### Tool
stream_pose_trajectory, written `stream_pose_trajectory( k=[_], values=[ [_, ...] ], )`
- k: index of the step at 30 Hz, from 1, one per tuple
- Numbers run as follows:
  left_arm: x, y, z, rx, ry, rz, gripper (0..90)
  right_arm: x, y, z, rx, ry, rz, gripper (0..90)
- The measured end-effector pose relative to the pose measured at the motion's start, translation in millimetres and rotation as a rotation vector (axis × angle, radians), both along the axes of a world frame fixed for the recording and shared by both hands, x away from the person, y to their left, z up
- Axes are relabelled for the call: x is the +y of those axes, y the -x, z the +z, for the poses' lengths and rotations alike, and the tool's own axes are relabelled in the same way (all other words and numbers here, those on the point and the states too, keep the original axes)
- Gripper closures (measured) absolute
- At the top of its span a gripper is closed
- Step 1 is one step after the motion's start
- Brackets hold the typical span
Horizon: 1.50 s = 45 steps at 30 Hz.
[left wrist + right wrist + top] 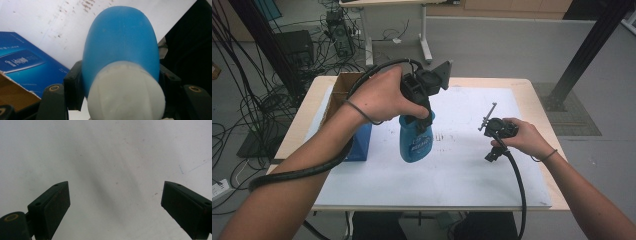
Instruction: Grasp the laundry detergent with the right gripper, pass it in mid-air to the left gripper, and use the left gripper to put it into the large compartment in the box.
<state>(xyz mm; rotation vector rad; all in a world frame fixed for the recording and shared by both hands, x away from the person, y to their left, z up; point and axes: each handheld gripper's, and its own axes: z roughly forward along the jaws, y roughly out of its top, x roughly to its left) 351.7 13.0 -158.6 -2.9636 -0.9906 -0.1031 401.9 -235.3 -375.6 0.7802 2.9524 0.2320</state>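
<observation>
Where the white sheet (pixel 472 165) covers the wooden table (pixel 534 92), we list the following, all placed relative to the blue bottle (pixel 416 142). Item one: a blue carton (pixel 361 142) just to the bottle's left in the high view, with an open cardboard box (pixel 343 87) behind it; neither touches the bottle, and nothing blocks it on the right. Item two: the bottle itself, white-capped (pixel 126 91), hanging over the sheet near the table's middle, cap end up. Item three: our left gripper (pixel 422 117), clamped from above on the bottle's neck, one jaw on each side just below the cap, as the left gripper view shows. Item four: our right gripper (pixel 498 135), well to the right of the bottle above bare sheet, jaws spread wide with nothing between them. Hard to read: the bottle's label in the high view is too blurred for us to make out, our left hand (pixel 384 97) covers the gripper's body, and the left gripper view cuts off the carton.
</observation>
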Motion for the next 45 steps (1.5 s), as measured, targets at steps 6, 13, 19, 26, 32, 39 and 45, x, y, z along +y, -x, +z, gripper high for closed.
stream_pose_trajectory(
  k=[6, 13, 19, 26, 32, 39, 45],
  values=[
    [2.1, -8.9, 15.5, -0.019, 0.009, 0.034, 37.4, 0.6, 0.5, -0.9, -0.009, 0.001, 0.001, 7.8],
    [5.5, -20.5, 33.9, -0.032, 0.047, 0.075, 37.4, 1.5, -0.7, -1.2, -0.017, 0.006, 0.007, 7.7],
    [4.7, -31.9, 51.9, -0.048, 0.05, 0.114, 37.5, 3.4, -0.6, -0.7, -0.021, 0.01, 0.009, 7.6],
    [12.0, -44.4, 71.1, -0.057, 0.057, 0.166, 37.5, 4.2, 0.2, -0.3, -0.026, 0.014, 0.002, 7.3],
    [23.3, -54.1, 86.6, -0.063, 0.061, 0.213, 37.5, 3.8, -0.3, 1.8, -0.036, 0.022, 0.007, 7.4],
    [46.0, -66.0, 100.0, -0.072, 0.066, 0.29, 37.4, 4.3, -1.4, 4.0, -0.046, 0.023, 0.002, 7.4],
    [70.7, -71.8, 105.3, -0.104, 0.096, 0.398, 37.5, 5.0, -1.8, 4.1, -0.051, 0.026, -0.002, 7.5]
  ],
)
